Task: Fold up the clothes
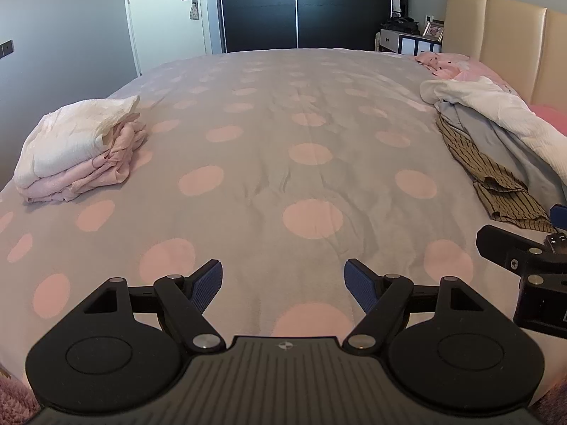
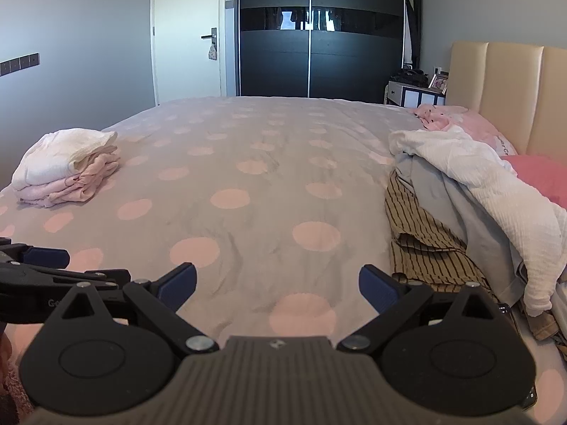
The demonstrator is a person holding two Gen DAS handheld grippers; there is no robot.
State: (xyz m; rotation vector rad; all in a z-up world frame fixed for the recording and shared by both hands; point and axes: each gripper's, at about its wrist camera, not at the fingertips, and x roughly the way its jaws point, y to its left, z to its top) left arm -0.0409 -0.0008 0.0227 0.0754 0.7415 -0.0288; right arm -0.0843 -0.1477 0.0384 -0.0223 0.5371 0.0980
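Nearest the lens, the left gripper [image 1: 283, 285] hangs over the dotted bedspread [image 1: 269, 148] with its jaws spread and nothing between them; the right gripper [image 2: 278, 288] is likewise spread and empty. A folded stack [image 2: 65, 168], white on pink, sits far left by the bed's edge. The unfolded pile [image 2: 471, 205] lies to the right, running from near to far along the headboard [image 2: 503, 88] side: a white crinkled garment [image 2: 496, 184] on top, grey cloth [image 2: 450, 198] under it, and a brown striped garment [image 2: 421, 244] nearest. The right gripper seems the closer, just beside the striped hem. The middle of the bed is open for spreading.
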